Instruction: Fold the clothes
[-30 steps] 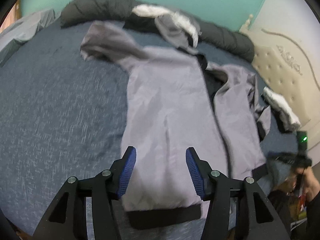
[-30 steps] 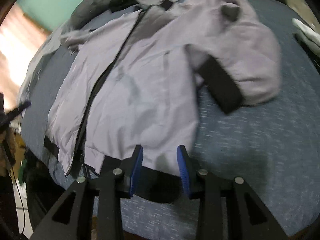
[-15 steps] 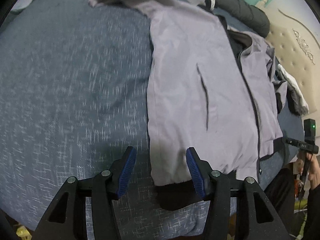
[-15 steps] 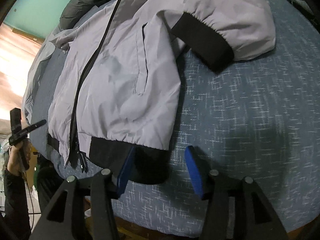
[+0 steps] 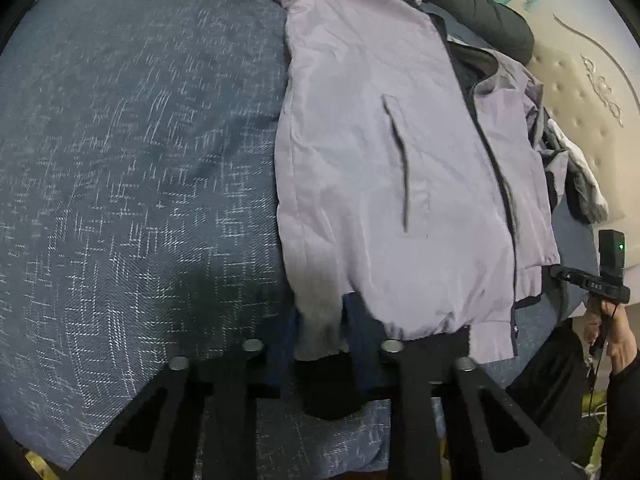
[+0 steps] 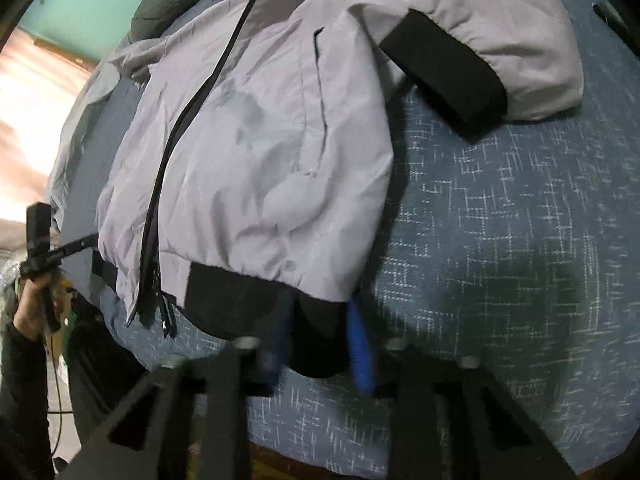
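Both tools have descended since the earlier frames and their jaws have just been closing. The left tool (image 5: 320, 332) now clamps the jacket (image 5: 384, 160) at one hem corner; the right tool (image 6: 320, 332) clamps the other. The jacket lies flat at the bed's (image 5: 120, 160) near edge.

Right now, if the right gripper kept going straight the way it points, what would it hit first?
The jacket: the right gripper has just been closing, and the black hem band already sits between its fingers. Pushing on would likely drive hem and fingertips into the bed cover beneath, though depth is hard to judge.
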Demonstrator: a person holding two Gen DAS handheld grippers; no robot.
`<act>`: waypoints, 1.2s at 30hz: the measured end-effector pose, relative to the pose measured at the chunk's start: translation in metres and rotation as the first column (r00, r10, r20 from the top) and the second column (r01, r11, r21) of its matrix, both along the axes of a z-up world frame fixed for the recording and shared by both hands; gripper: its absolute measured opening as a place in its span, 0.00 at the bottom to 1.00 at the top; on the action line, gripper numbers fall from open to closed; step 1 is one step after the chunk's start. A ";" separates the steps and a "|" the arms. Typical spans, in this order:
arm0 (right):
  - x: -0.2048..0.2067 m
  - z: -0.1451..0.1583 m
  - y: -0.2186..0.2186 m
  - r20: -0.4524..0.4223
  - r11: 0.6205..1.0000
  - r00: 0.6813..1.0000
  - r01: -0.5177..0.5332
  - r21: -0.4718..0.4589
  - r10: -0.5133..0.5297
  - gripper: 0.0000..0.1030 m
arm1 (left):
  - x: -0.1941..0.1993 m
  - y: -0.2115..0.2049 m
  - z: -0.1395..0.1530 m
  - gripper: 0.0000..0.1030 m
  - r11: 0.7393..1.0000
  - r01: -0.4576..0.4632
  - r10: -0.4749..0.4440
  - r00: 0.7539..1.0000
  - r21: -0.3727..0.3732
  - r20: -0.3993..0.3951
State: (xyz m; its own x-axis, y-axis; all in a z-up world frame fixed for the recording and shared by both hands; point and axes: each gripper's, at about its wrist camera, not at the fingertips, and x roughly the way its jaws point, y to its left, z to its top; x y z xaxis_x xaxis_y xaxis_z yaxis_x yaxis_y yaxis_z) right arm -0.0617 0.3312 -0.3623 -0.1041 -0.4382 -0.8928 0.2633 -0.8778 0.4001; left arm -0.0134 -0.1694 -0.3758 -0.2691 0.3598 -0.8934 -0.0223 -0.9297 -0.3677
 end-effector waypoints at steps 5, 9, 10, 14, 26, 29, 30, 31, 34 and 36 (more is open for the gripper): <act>0.007 0.020 0.004 -0.023 1.000 1.000 -0.015 -0.003 0.015 0.07 | 0.007 0.001 0.024 0.09 0.999 0.006 -0.005 1.000 0.042 -0.019; 0.011 0.041 0.002 -0.036 0.999 0.998 -0.047 0.008 0.047 0.07 | 0.021 0.007 0.051 0.09 0.998 0.031 -0.028 0.999 0.058 -0.036; 0.013 0.045 0.003 -0.039 0.999 0.998 -0.053 0.007 0.053 0.07 | 0.025 0.011 0.057 0.09 0.997 0.044 -0.041 0.998 0.066 -0.042; 0.023 0.051 0.007 -0.028 0.996 0.995 -0.091 0.021 0.091 0.07 | 0.041 0.023 0.076 0.09 0.992 0.089 -0.084 0.995 0.090 -0.051; 0.020 0.016 0.025 0.034 0.998 0.998 -0.047 0.035 0.046 0.10 | 0.033 0.017 0.030 0.12 0.999 0.034 -0.036 0.997 0.031 0.062; 0.013 0.035 0.026 -0.021 0.999 1.000 -0.021 0.036 0.022 0.22 | 0.032 0.014 0.039 0.14 1.000 0.021 -0.021 0.999 0.005 0.042; 0.012 0.042 0.025 -0.048 0.999 0.998 -0.026 0.044 0.028 0.24 | 0.031 0.013 0.044 0.15 1.000 0.020 -0.020 0.999 -0.007 0.030; 0.009 0.052 0.024 -0.080 0.998 0.996 -0.032 0.059 0.037 0.26 | 0.030 0.011 0.049 0.16 1.000 0.014 -0.014 1.000 -0.024 0.016; -0.003 0.078 0.021 -0.163 0.999 0.986 -0.020 0.047 0.028 0.28 | 0.024 0.006 0.070 0.21 0.998 -0.010 0.008 0.999 -0.057 -0.038; -0.013 0.093 0.018 -0.199 1.000 0.980 -0.009 0.010 0.011 0.29 | 0.018 -0.002 0.084 0.23 0.997 -0.023 0.018 0.997 -0.069 -0.080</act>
